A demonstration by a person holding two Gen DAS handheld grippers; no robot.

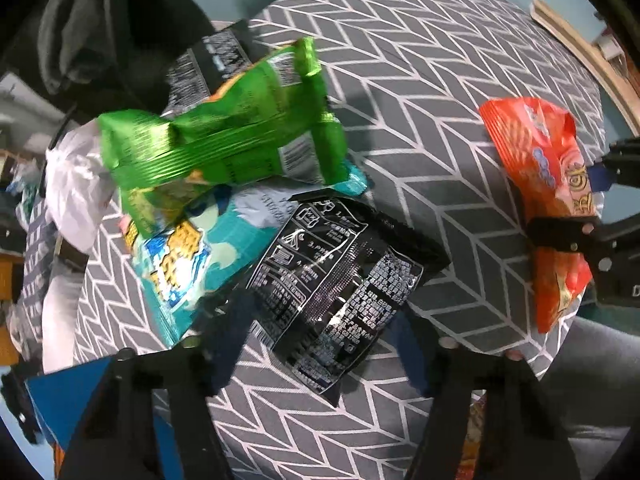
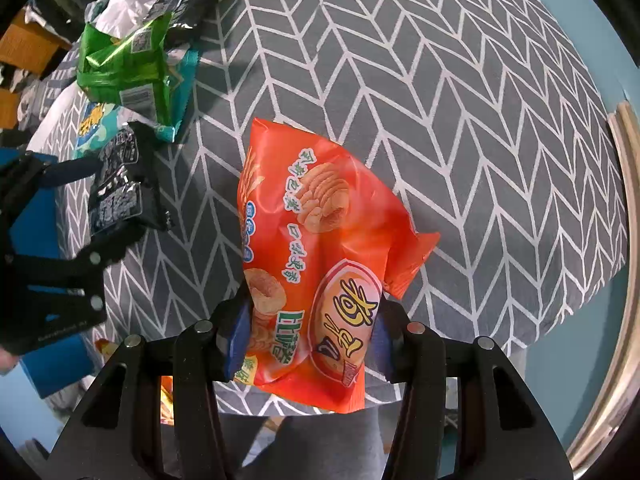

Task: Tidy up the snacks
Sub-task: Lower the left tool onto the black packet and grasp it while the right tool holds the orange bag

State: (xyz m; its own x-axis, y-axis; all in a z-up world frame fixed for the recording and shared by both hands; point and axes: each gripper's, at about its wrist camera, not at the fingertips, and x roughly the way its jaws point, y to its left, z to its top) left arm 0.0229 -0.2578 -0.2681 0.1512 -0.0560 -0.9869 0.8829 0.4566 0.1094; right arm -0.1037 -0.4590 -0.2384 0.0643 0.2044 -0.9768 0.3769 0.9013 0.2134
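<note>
Because the snacks are being sorted, the right tongs are clenched on the lower end of the orange chip bag, one blue pad on each side of it, and the bag hangs just above the surface, well apart from the other packets. This looks like a carry toward the bare right part of the patterned cloth. The bag is glossy, puffed with air and creased at its seams, printed with ridged chips. The left tongs stand released, fingers spread over the near end of the black packet, which lies flat. Farther left, the green packet is heaped on the teal packet.
</note>
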